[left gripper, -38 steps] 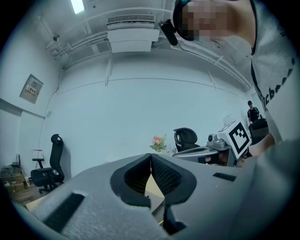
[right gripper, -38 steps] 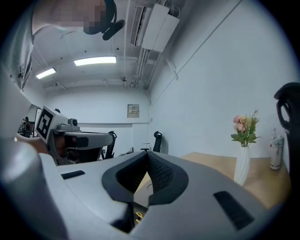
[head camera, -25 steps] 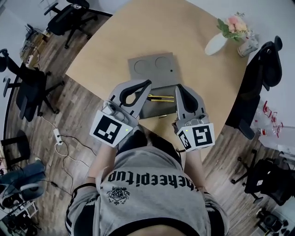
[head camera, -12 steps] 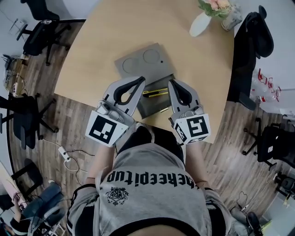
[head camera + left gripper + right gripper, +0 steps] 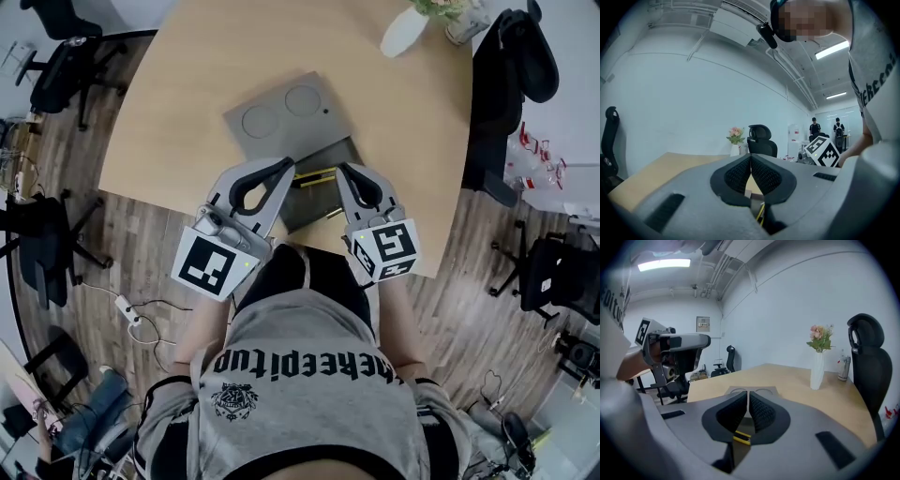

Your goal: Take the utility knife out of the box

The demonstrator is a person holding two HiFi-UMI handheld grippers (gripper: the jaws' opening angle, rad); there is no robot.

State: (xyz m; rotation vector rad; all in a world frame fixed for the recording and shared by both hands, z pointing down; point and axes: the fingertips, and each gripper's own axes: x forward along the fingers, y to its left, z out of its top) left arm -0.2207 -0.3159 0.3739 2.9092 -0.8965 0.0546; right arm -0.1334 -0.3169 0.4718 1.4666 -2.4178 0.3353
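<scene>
Lowest in the head view, a grey T-shirt with black print (image 5: pixel 309 366). Just above it, two grey plastic hand-held grippers over the near edge of the light wooden desk (image 5: pixel 187 94).

Left of centre, the left gripper (image 5: pixel 289 165) (image 5: pixel 751 157), jaws closed tip to tip with nothing between them, tips at the left rim of the shallow grey open box (image 5: pixel 309 208).

Right of centre, the right gripper (image 5: pixel 345 169) (image 5: pixel 748 393), jaws likewise pressed together and empty, tips at the box's right side.

Between the two sets of tips, inside the box toward its far edge, the yellow-and-black utility knife (image 5: pixel 314 175) (image 5: pixel 760 213) (image 5: pixel 742 438), lying crosswise; in both gripper views only a yellow strip low behind the jaws.

Just beyond the box and touching it, a flat grey lid with two round recesses (image 5: pixel 281 112).

Farther up, at the top right, a white vase with pink flowers (image 5: pixel 405 30) (image 5: pixel 817 373) near the desk's far edge. Beside that, off the desk, a black office chair (image 5: pixel 511 75).
</scene>
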